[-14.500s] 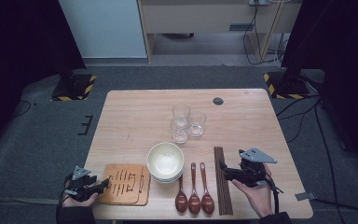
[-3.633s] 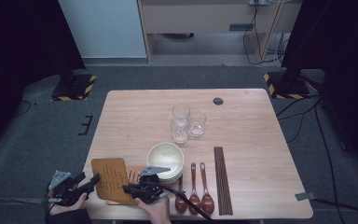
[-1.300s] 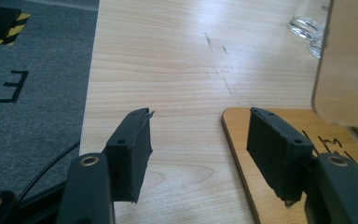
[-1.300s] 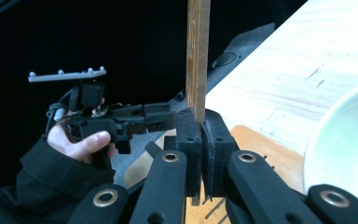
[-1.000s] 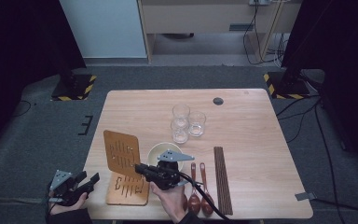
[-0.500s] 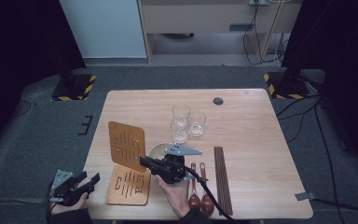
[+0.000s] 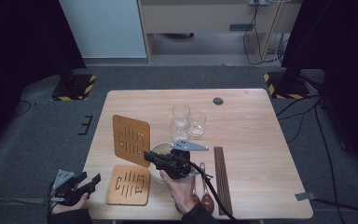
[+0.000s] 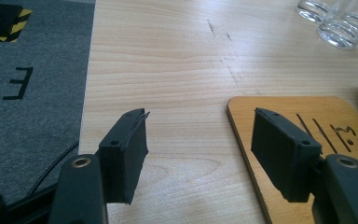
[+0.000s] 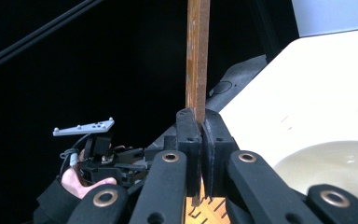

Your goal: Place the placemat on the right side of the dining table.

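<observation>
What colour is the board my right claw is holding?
Orange-brown wood with dark cut-out slots; the lifted board shows best in the high view.

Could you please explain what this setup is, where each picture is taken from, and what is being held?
A person sits at a wooden table with a hand-held two-jaw gripper in each hand. One picture looks down from above; the other two come from cameras riding on each gripper. The right gripper is shut on the edge of a thin wooden trivet, lifted upright; its own camera sees that board edge-on. The left gripper is open at the table's corner, holding nothing. A second trivet lies flat. Also there: a cream bowl, three glasses, spoons and dark chopsticks.
</observation>
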The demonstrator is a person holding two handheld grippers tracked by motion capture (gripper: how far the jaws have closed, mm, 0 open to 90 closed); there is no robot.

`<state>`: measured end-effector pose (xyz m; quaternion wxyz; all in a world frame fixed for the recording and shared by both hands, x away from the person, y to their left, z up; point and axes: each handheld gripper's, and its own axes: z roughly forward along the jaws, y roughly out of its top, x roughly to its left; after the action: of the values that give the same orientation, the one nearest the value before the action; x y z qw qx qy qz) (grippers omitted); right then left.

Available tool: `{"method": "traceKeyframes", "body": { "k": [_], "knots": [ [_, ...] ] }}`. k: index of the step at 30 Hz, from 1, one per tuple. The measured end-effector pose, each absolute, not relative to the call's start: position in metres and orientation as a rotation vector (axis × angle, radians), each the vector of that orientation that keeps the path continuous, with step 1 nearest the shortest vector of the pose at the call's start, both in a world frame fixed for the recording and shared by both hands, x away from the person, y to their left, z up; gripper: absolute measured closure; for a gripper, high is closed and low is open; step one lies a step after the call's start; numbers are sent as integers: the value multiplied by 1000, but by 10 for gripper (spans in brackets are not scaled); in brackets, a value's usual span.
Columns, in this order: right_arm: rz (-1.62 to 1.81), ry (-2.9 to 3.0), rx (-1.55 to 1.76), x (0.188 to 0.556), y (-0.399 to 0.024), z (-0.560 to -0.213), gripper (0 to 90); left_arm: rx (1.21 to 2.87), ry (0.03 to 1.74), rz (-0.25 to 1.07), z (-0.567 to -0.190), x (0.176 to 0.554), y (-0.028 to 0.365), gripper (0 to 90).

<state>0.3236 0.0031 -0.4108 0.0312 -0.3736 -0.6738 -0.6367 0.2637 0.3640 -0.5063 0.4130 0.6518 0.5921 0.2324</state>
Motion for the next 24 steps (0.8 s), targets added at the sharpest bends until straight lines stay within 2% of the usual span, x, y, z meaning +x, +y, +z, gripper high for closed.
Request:
{"method": "traceKeyframes", "body": {
  "k": [24],
  "knots": [
    [-2046,-2041,-1221,338,-33,-394,876,1647,1492,588,-508,265,363,325]
  ]
}}
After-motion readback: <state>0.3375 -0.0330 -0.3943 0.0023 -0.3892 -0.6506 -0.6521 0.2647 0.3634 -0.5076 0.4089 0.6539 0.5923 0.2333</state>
